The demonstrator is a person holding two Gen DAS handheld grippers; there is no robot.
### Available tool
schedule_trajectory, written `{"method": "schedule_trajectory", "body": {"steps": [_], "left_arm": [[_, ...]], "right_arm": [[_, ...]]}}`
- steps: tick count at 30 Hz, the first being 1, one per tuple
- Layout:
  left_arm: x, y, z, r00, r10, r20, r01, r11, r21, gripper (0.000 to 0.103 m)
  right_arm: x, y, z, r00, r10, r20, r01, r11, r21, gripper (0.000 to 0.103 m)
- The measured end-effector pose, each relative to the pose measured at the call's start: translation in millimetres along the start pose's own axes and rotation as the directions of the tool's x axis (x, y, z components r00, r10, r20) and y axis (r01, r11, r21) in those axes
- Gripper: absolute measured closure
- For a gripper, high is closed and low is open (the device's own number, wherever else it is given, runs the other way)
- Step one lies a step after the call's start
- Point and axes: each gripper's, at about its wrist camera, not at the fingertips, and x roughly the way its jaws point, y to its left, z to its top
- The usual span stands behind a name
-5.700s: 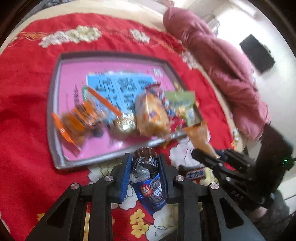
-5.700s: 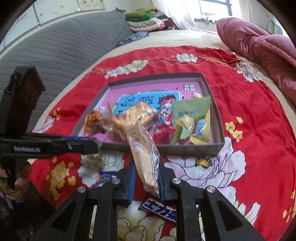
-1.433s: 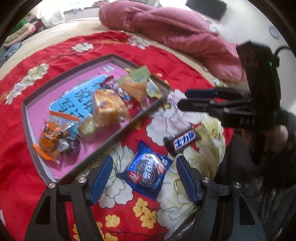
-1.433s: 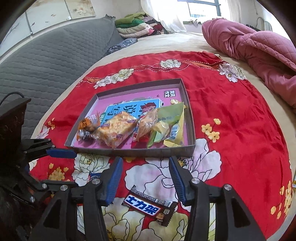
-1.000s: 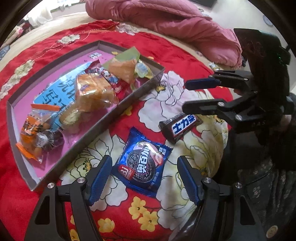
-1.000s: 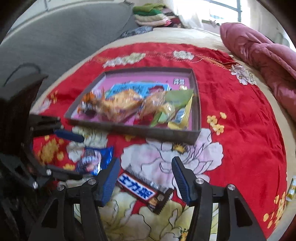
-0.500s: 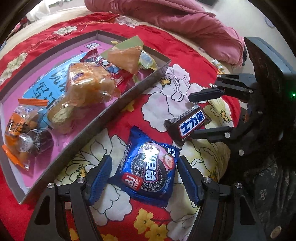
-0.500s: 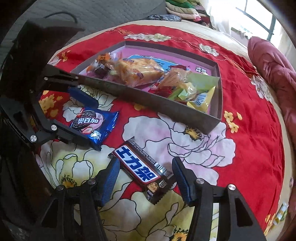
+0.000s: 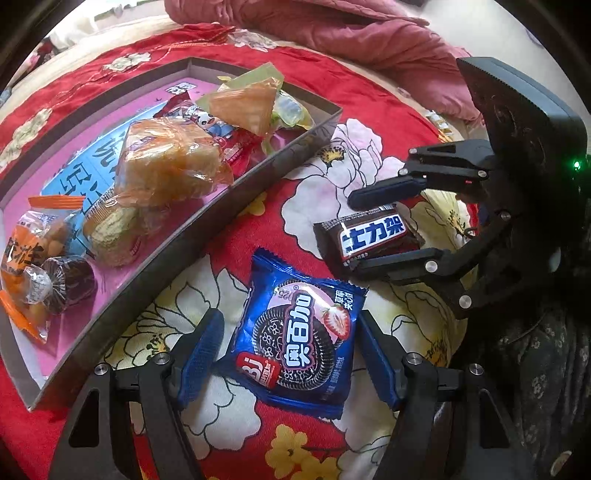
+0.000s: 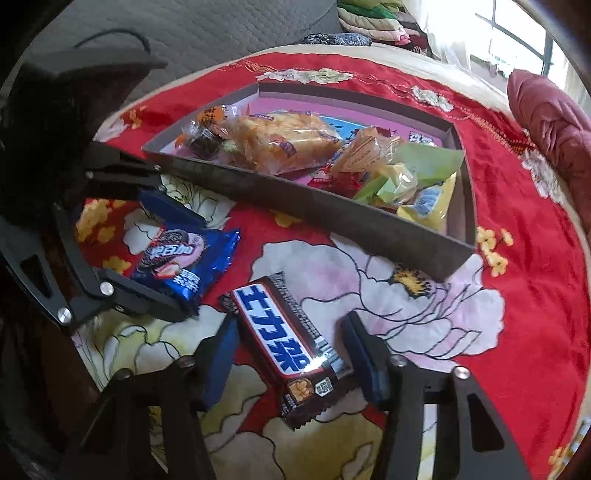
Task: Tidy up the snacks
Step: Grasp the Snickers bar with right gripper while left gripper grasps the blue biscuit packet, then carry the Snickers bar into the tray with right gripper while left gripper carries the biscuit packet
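A blue cookie packet [image 9: 295, 339] lies on the red flowered cloth, between the open fingers of my left gripper [image 9: 290, 350]; it also shows in the right wrist view [image 10: 181, 258]. A brown chocolate bar [image 10: 288, 343] lies between the open fingers of my right gripper [image 10: 290, 354]; it also shows in the left wrist view [image 9: 369, 232], with the right gripper [image 9: 358, 232] around it. A grey tray with a pink floor [image 9: 155, 258] holds several wrapped snacks, among them a bread pack [image 9: 166, 162].
The tray's near wall [image 10: 314, 214] stands just beyond both packets. A pink quilt [image 9: 351, 33] lies at the far side of the bed. A grey headboard [image 10: 184, 29] and folded clothes [image 10: 373, 14] are behind the tray.
Both grippers, earlier shut on snacks, now stand open. Both have come down and closer, the left around the cookie packet and the right around the chocolate bar.
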Motion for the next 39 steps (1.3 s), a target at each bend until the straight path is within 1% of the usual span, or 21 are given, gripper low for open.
{"method": "schedule_trajectory", "body": {"steps": [2, 3, 4, 5, 6, 7, 8, 11, 14, 15, 17, 22, 24, 26, 29, 30, 35, 39], "left_arm": [[1.3, 1.2, 1.8, 1.000, 0.002, -0.002, -0.002, 1.000, -0.027, 0.029], [2.6, 1.6, 3.5, 1.000, 0.001, -0.002, -0.001, 0.999, -0.046, 0.029], [2.3, 2.5, 4.2, 1.000, 0.004, -0.003, -0.004, 0.998, -0.064, 0.033], [3.0, 2.0, 6.0, 1.000, 0.015, -0.005, -0.015, 0.997, -0.079, 0.039], [4.0, 0.9, 8.0, 1.000, 0.027, -0.009, -0.028, 0.996, -0.085, 0.042], [3.2, 0.0, 9.4, 0.999, 0.036, -0.012, -0.037, 0.995, -0.092, 0.043], [1.8, -0.4, 10.6, 0.999, 0.035, -0.012, -0.036, 0.994, -0.105, 0.047], [-2.1, -3.2, 12.5, 1.000, 0.013, -0.005, -0.013, 0.991, -0.131, 0.048], [-10.8, -14.2, 14.0, 1.000, -0.014, 0.012, 0.015, 0.994, -0.106, 0.049], [-14.6, -18.9, 14.7, 1.000, -0.010, 0.014, 0.011, 0.995, -0.097, 0.049], [-20.7, -24.2, 15.7, 1.000, -0.002, 0.017, 0.003, 0.995, -0.095, 0.049], [-43.5, -24.0, 17.7, 0.997, -0.001, 0.072, 0.009, 0.994, -0.111, 0.049], [-53.5, -18.2, 18.4, 0.996, 0.017, 0.089, -0.005, 0.991, -0.137, 0.049], [-66.3, -11.7, 19.1, 0.992, 0.055, 0.115, -0.036, 0.987, -0.156, 0.048], [-85.5, 2.6, 17.5, 0.983, 0.102, 0.153, -0.070, 0.977, -0.201, 0.048], [-93.0, 7.0, 17.4, 0.977, 0.126, 0.172, -0.087, 0.972, -0.218, 0.048], [-111.6, 22.9, 18.5, 0.960, 0.173, 0.221, -0.109, 0.955, -0.275, 0.048], [-120.8, 37.5, 17.0, 0.946, 0.230, 0.230, -0.151, 0.937, -0.316, 0.048]], "right_arm": [[-0.5, -2.9, -0.1, 1.000, 0.022, 0.013, -0.022, 0.999, 0.037, 0.058], [-1.0, -5.4, -0.1, 0.999, 0.033, 0.017, -0.034, 0.997, 0.065, 0.059], [-1.6, -7.4, 0.1, 0.999, 0.038, 0.017, -0.039, 0.996, 0.084, 0.063], [-2.2, -9.8, 0.1, 0.999, 0.042, 0.016, -0.043, 0.994, 0.102, 0.068], [-3.0, -11.6, 0.2, 0.999, 0.047, 0.016, -0.049, 0.992, 0.117, 0.070], [-4.5, -14.0, -0.6, 0.998, 0.054, 0.017, -0.056, 0.989, 0.135, 0.072], [-6.3, -16.8, -1.8, 0.998, 0.065, 0.021, -0.068, 0.985, 0.156, 0.072], [-12.0, -21.2, -5.2, 0.996, 0.081, 0.036, -0.086, 0.978, 0.189, 0.073], [-17.6, -22.8, -5.4, 0.996, 0.077, 0.047, -0.085, 0.975, 0.207, 0.073], [-20.1, -23.5, -4.8, 0.995, 0.079, 0.055, -0.089, 0.973, 0.213, 0.073], [-27.4, -25.1, -2.7, 0.993, 0.081, 0.081, -0.097, 0.969, 0.227, 0.073], [-51.7, -29.8, 10.6, 0.981, 0.083, 0.176, -0.130, 0.953, 0.273, 0.073], [-61.5, -31.0, 17.9, 0.972, 0.086, 0.217, -0.149, 0.945, 0.290, 0.073], [-69.7, -30.0, 26.2, 0.965, 0.089, 0.248, -0.163, 0.940, 0.298, 0.073], [-77.1, -23.9, 40.5, 0.955, 0.104, 0.278, -0.186, 0.939, 0.289, 0.073], [-78.7, -21.3, 45.3, 0.952, 0.104, 0.287, -0.188, 0.940, 0.285, 0.073], [-80.2, -13.8, 59.5, 0.948, 0.095, 0.303, -0.186, 0.939, 0.288, 0.073], [-77.9, -11.6, 71.2, 0.950, 0.074, 0.304, -0.169, 0.939, 0.298, 0.073]]}}
